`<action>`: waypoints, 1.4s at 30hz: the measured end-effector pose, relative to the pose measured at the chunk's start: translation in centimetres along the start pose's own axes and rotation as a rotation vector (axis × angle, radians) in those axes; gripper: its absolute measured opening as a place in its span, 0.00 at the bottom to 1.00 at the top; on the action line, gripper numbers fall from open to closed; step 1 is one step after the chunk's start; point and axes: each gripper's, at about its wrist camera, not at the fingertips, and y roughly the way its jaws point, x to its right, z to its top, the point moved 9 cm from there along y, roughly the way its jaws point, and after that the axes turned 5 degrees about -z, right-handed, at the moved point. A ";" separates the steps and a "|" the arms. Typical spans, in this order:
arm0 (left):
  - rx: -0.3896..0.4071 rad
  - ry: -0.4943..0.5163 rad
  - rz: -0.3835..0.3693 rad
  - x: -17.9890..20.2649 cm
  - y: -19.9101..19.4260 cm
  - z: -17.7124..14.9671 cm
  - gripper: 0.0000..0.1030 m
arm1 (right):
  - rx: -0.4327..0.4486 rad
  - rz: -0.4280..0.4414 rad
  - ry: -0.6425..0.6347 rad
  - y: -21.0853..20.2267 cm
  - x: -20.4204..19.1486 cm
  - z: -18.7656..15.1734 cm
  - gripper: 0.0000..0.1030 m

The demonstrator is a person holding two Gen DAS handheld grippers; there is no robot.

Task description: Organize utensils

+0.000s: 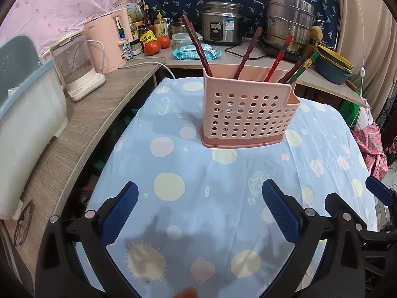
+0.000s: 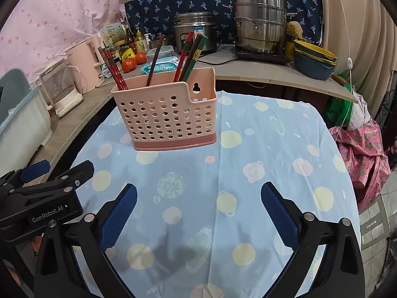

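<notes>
A pink perforated utensil holder (image 1: 244, 114) stands upright on the blue dotted tablecloth (image 1: 188, 168); it also shows in the right wrist view (image 2: 168, 119). Several chopsticks (image 1: 248, 57), dark red, bright red and green, stand in it and lean outward; they show in the right wrist view too (image 2: 188, 57). My left gripper (image 1: 198, 208) is open and empty, low over the cloth, well in front of the holder. My right gripper (image 2: 198, 206) is open and empty beside it, also in front of the holder. The left gripper's body shows in the right wrist view (image 2: 47, 198).
A wooden counter (image 1: 82, 124) runs along the left with a white bin (image 1: 27, 114), a glass kettle (image 1: 77, 72) and a pink kettle (image 1: 106, 42). Behind stand tomatoes (image 1: 156, 46), bottles, a rice cooker (image 1: 222, 22), a steel steamer pot (image 1: 287, 19) and stacked bowls (image 1: 332, 64). Pink fabric (image 2: 367, 149) hangs right.
</notes>
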 end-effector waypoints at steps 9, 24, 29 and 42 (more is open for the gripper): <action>-0.001 0.004 0.009 -0.1 0.1 -0.2 0.93 | 0.001 -0.016 -0.003 0.0 0.1 -0.2 0.94; 0.006 0.014 0.049 -0.4 0.1 -0.3 0.93 | -0.016 -0.020 -0.007 0.3 0.0 -0.5 0.94; -0.005 0.013 0.051 -0.5 0.3 -0.5 0.93 | -0.025 -0.021 -0.012 0.5 -0.2 -0.6 0.94; -0.032 0.012 0.050 -0.5 0.9 -0.9 0.93 | -0.043 -0.020 -0.011 0.9 -0.2 -0.8 0.94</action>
